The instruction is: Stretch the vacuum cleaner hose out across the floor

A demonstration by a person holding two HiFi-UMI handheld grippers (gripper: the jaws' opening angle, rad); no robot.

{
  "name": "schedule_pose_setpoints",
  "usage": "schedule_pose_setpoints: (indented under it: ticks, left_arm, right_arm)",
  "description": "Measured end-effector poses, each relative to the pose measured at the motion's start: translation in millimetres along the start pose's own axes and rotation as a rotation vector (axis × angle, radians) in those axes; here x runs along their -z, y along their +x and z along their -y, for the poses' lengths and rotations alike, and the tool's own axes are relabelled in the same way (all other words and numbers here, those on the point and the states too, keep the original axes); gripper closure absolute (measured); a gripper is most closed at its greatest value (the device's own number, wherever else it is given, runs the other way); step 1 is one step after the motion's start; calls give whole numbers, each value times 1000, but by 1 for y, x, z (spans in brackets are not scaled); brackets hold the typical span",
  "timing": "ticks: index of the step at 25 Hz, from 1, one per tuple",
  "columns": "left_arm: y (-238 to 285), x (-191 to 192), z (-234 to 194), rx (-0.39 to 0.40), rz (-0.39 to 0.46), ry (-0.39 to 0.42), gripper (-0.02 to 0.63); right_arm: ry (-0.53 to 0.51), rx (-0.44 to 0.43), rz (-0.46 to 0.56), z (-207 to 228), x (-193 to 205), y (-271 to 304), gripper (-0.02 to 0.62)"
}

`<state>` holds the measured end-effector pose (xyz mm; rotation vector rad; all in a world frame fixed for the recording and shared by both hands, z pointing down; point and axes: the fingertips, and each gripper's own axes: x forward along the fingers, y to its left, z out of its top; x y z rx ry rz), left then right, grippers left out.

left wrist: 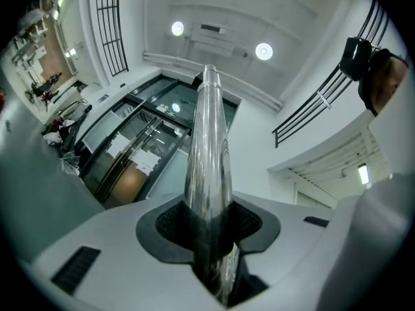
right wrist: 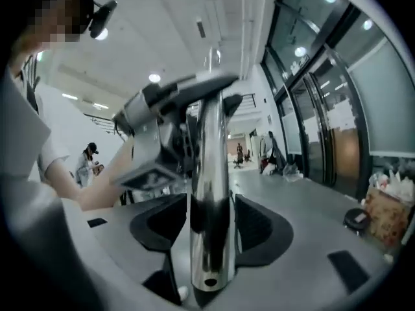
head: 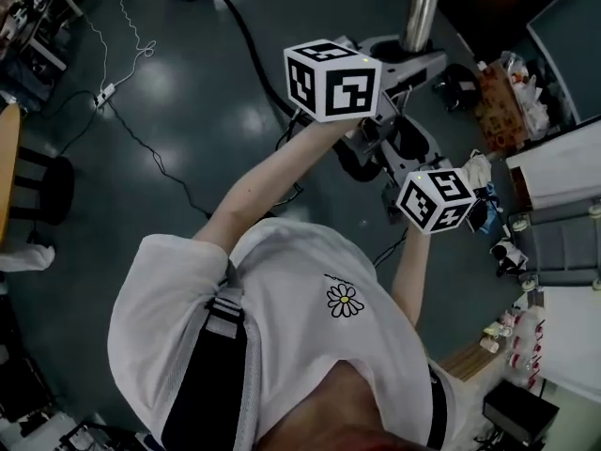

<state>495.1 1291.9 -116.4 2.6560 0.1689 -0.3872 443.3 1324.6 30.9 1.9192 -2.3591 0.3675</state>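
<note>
Gripping a polished metal tube [left wrist: 207,154], the left hand-held gripper [left wrist: 211,235] has its jaws drawn narrow, and its textured black pads [left wrist: 174,224] press on the round, mirror-bright shaft. The right hand-held gripper [right wrist: 209,238] is clamped on the same tube near its cut end, where a small hole shows in the metal. Its pads lie against both sides.

In the head view the tube rises out of frame at 1 o'clock. A thick black hose [head: 246,38] lies on the glossy grey floor [head: 188,120], running off toward 11 o'clock. Neither gripper view shows that hose. A thin white cable [head: 131,36] with a power strip [head: 103,92] lies at 10 o'clock, and a cardboard box [head: 502,101] sits at 2 o'clock.

Only the left gripper view, tilted upward, shows the pale ceiling with its round lamps [left wrist: 263,50] and the black railings [left wrist: 110,24] at 11 o'clock. Only the right gripper view shows the left hand-held gripper side-on, gripping the tube higher up at 12 o'clock, with glass walls [right wrist: 318,109] at 2 o'clock.
</note>
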Motion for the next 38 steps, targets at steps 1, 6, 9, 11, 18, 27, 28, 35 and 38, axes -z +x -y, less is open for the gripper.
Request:
schedule_pose_setpoints:
  ticks: [1,6,9,11,18,27,28,35,38]
  left_arm:
    - [8,10,10,25,-25,0,468]
    - [18,41,44,109,-97,17,468]
    - [18,59,34,80,-112,6,468]
    - [15,72,25,50,-127,-8,468]
    - [-20,96,-21,-92,-167,-31,469]
    - [-17,102,-43,-162,-192,-20,471]
    - [-19,101,-44,-166,-193,-15,471]
    - [-22,95,-51,-187,-177,-5,471]
    - [-14,98,-54,-195,-186,-6,471]
  right_arm:
    - [5,-3,-57,2,20,0,357]
    - [10,-72,-250,-16,86,5,359]
    - [-42,-75,-334,-13,110,3,360]
    - [-71,-86,-396,-13,128,3,364]
    - [-153,-143,-534,-38,177,25,405]
    - [-108,-184,-524,-38,181,33,405]
    - [-107,-188,-518,-40,181,34,405]
    - [-117,-198,-512,-39,179,40,405]
    - [-108,-204,-514,-34,178,38,405]
